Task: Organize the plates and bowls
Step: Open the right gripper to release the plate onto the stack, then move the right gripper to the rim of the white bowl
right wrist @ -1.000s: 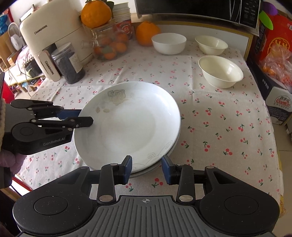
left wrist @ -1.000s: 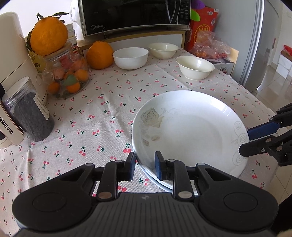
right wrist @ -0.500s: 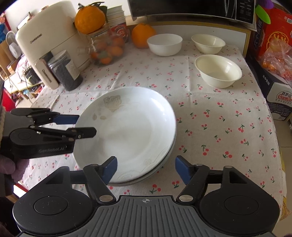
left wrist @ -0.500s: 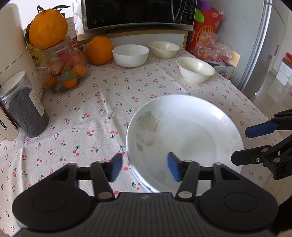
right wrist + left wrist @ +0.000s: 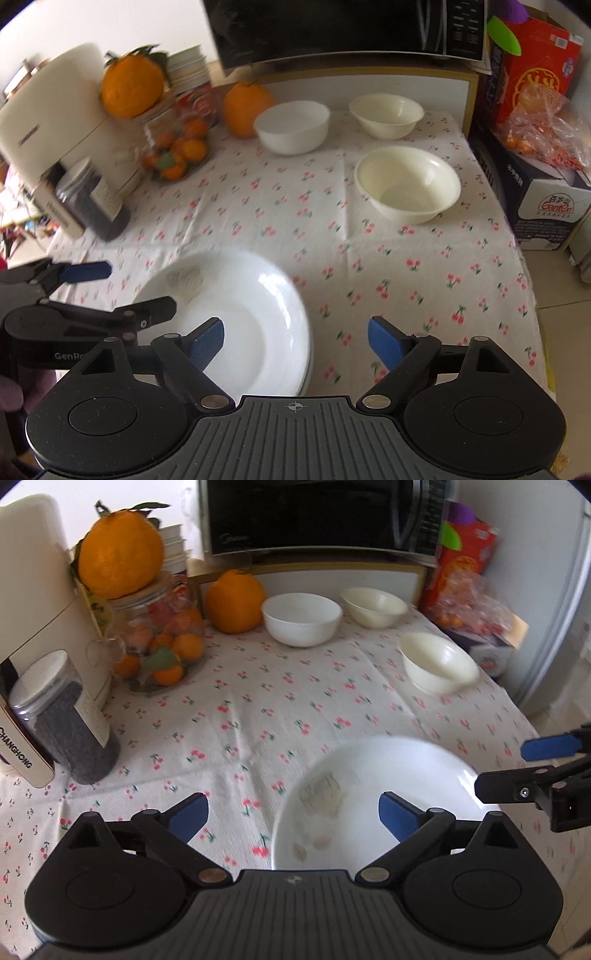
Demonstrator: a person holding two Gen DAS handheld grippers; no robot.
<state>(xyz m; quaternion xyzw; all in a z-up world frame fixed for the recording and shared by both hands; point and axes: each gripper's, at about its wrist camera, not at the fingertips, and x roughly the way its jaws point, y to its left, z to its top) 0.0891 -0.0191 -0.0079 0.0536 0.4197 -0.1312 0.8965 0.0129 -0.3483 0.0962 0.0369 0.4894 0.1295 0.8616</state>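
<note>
On the bench's near edge sits the stacked plates (image 5: 251, 317), their near rim cut off behind both gripper bodies. Left gripper (image 5: 291, 812) and right gripper (image 5: 295, 338) hang above, jaws opening wide, pads off the rim. Motion blur smears the plate's pattern. Three bowls (image 5: 408, 190) stand well behind.

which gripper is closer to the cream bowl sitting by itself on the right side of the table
Right. The right gripper hangs over the plates' near edge, below the cream bowl. The left gripper is across the plates, farther from it. Both grippers' jaws are opening, holding nothing.
</note>
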